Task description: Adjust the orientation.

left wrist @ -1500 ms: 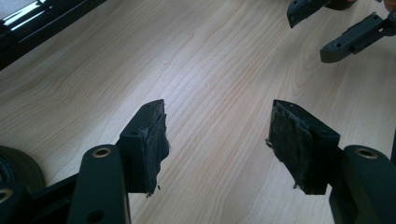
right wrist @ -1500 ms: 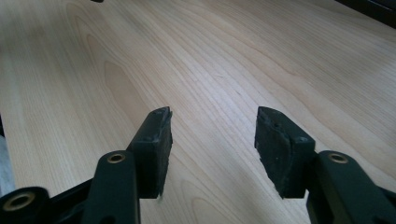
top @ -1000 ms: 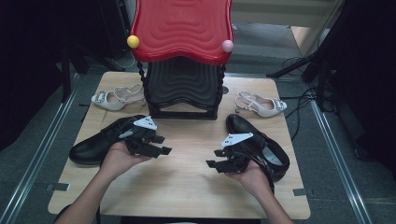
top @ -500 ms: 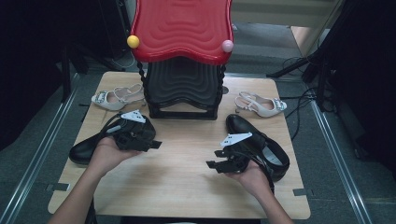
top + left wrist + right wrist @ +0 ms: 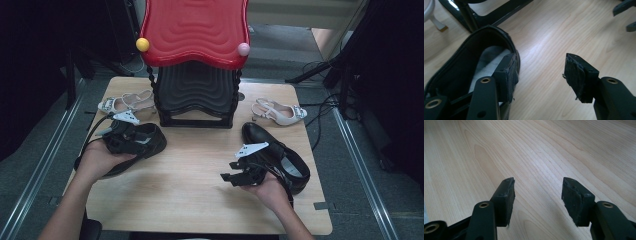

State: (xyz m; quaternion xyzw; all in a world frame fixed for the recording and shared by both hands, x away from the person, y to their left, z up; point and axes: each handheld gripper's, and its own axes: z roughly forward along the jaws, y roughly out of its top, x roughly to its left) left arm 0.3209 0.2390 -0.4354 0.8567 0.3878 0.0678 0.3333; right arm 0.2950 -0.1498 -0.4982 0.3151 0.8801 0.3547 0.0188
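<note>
I note my left tongs [image 5: 541,75] spread wide, one jaw inside the heel opening of the black leather shoe [image 5: 461,72] lying on the pale wooden surface [image 5: 564,32]; my right tongs [image 5: 537,200] spread, empty.

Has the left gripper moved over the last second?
Yes. In the high view the left gripper has swung left and away from the person, off the bare table centre and over the left black shoe, closer to the black rack.

Lab-like recording bay: wooden table [image 5: 200,185], dark curtains, floor rails [image 5: 40,170], cables [image 5: 325,107], stand legs.
</note>
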